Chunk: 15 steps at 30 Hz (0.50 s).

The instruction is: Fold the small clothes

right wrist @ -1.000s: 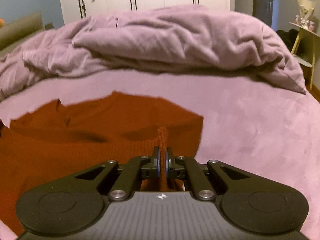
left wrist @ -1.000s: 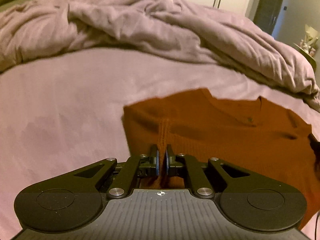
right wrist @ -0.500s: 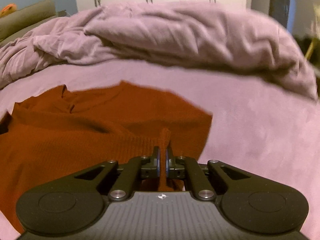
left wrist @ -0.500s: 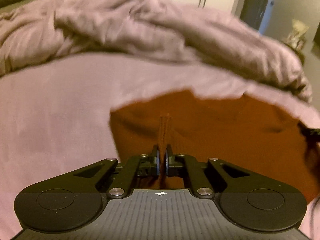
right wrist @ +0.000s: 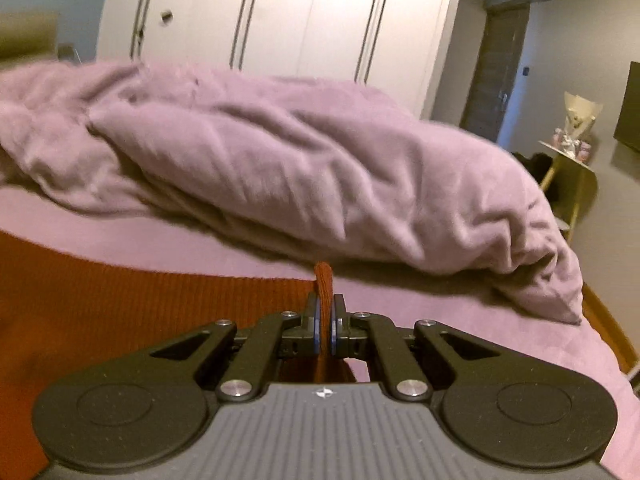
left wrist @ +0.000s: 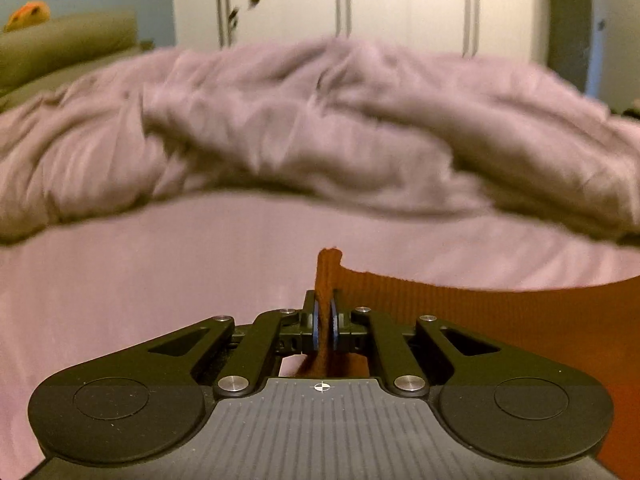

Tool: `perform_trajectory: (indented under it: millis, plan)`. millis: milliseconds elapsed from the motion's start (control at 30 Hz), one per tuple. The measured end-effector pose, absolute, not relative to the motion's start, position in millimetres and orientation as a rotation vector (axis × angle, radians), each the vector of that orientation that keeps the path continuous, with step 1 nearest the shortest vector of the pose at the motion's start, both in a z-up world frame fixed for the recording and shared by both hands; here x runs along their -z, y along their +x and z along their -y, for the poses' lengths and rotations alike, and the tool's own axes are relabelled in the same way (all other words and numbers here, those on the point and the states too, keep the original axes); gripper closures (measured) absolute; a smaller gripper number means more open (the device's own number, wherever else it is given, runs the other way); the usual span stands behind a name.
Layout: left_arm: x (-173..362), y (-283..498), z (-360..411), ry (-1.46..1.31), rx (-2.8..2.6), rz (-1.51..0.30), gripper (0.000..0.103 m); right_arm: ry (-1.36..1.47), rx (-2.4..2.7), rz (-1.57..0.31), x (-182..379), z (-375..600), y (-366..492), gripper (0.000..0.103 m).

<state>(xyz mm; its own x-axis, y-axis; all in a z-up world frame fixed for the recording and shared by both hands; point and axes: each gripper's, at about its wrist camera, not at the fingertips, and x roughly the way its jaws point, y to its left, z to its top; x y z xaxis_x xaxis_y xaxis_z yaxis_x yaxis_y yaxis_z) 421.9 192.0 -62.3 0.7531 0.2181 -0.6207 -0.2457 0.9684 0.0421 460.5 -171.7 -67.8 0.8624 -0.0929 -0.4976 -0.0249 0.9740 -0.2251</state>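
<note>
**Both grippers clamp the lifted edge of the rust knit garment**

The bed (left wrist: 160,288), covered by a pale mauve sheet, fills both views, and a crumpled duvet (right wrist: 320,168) of the same colour lies heaped along its far side. Behind it stands a white wardrobe (right wrist: 280,20).

The rust-orange knit garment (left wrist: 520,320) is held up over the near part of the bed, its ribbed edge stretched between the two grippers. In the left wrist view the cloth spreads away to the right of the jaws; in the right wrist view it spreads to the left (right wrist: 120,300).

The left gripper (left wrist: 325,328) is clenched on a pinch of the garment's edge, a small tuft standing up past the pads (blue-faced). The right gripper (right wrist: 324,330) grasps the edge likewise, with its own tuft of knit rising just beyond the fingertips.
</note>
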Motion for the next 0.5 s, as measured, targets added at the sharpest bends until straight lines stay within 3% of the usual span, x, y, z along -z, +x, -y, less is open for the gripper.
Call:
perform_trajectory:
  millis: [167, 267, 333, 400, 433, 467, 500]
  plan:
    - [99.4, 413.8, -194.2, 0.016, -0.304, -0.733, 0.063, -0.272, 0.073, -0.614, 108.6, 167.2, 468.4, 0.097]
    - [88.5, 393.5, -200.1, -0.024, -0.350, -0.672, 0.059, -0.235, 0.111, -0.603, 112.6, 176.0, 461.8, 0.074]
    - [74.2, 376.8, -190.2, -0.047, -0.365, -0.580, 0.058, -0.180, 0.147, -0.539, 99.5, 179.4, 448.5, 0.072]
    - [61.0, 363.1, -170.7, -0.093, -0.311, -0.507, 0.041, -0.152, 0.080, -0.478, 88.7, 171.3, 428.7, 0.072]
    - [57.7, 359.4, -158.6, -0.122, -0.275, -0.489, 0.026, -0.164, 0.014, -0.456, 85.2, 160.6, 419.4, 0.072]
    - [56.7, 360.1, -146.0, -0.138, -0.230, -0.496, 0.018, -0.173, -0.072, -0.441, 83.7, 147.4, 408.6, 0.072]
    - [58.5, 362.1, -135.6, -0.149, -0.187, -0.513, 0.018, -0.184, -0.166, -0.435, 83.2, 131.1, 398.4, 0.071]
